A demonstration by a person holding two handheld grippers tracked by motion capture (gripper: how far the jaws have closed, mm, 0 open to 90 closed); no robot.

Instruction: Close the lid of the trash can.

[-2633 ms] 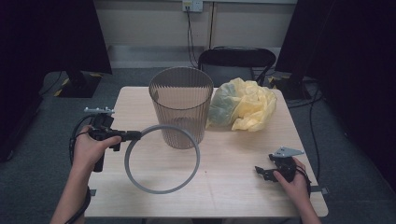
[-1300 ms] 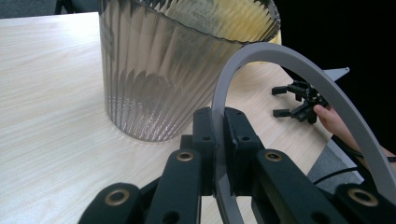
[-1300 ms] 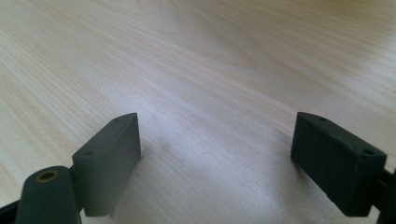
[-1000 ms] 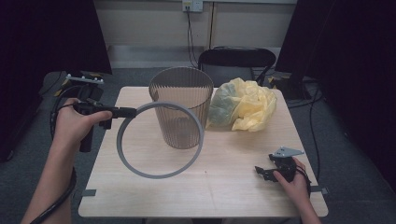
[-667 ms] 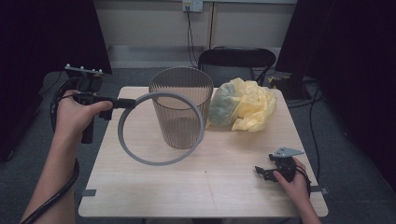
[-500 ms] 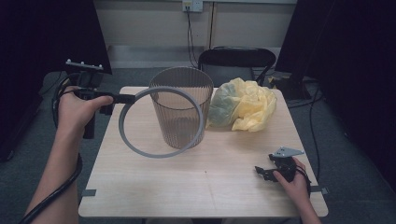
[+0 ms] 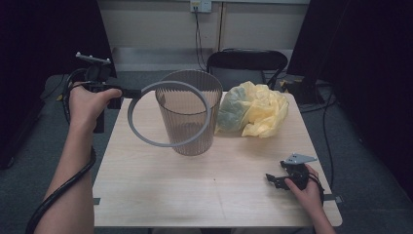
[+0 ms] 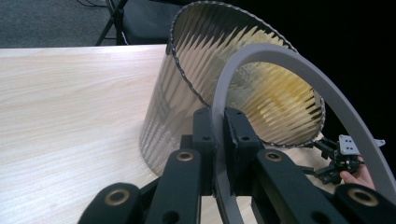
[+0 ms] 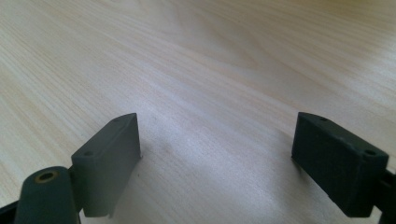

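A large grey ring hangs upright in the air, its rim pinched by my left gripper, which is shut on it at the table's far left corner. The ring stands in front of the upper half of a ribbed translucent bin that is upright at mid-table. In the left gripper view the ring arcs up from between the jaws of my left gripper, close to the bin's open mouth. My right gripper rests low at the table's near right; its jaws stand wide open over bare wood.
A crumpled yellow plastic bag lies at the back right beside the bin. The light wooden table has bare room in front. A black chair stands behind the table, with cables on the floor around it.
My left hand has lifted the ring off the table and carried it back and right, tilting it upright in front of the bin. The right hand has stayed put.
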